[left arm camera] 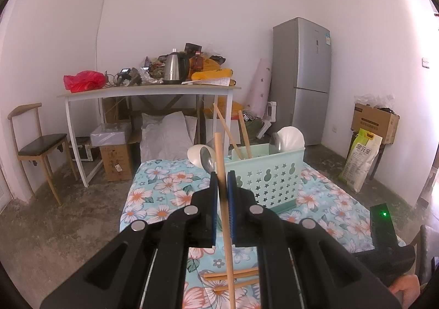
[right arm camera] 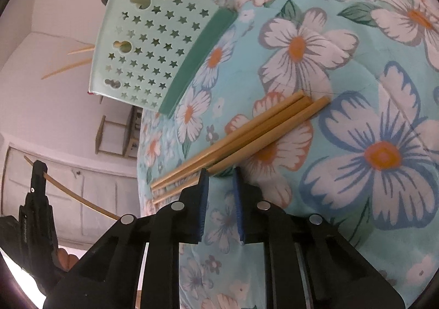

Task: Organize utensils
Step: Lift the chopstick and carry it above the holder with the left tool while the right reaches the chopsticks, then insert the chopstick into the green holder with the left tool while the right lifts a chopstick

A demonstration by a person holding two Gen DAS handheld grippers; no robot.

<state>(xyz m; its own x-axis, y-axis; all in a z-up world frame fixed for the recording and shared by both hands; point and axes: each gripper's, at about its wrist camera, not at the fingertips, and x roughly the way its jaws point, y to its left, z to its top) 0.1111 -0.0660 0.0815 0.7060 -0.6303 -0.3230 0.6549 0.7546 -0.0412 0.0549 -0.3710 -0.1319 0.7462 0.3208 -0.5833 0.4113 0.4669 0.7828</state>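
1. Pinching one chopstick [left arm camera: 219, 149] tight in the shut jaws of the left gripper [left arm camera: 222, 175], holding it almost standing up, likely for dropping it straight into the green basket [left arm camera: 274, 180].
2. Hovering just in front of that basket, with other chopsticks [left arm camera: 245, 138] and spoons [left arm camera: 274, 141] already standing inside.
3. Reaching down with the right gripper [right arm camera: 220, 171] to three chopsticks [right arm camera: 260, 128] lying side by side on the flowery cloth [right arm camera: 356, 62], near the basket.
4. Holding those jaws a little apart, tips right at the nearest stick, pinching nothing yet, probably getting ready for grabbing it.
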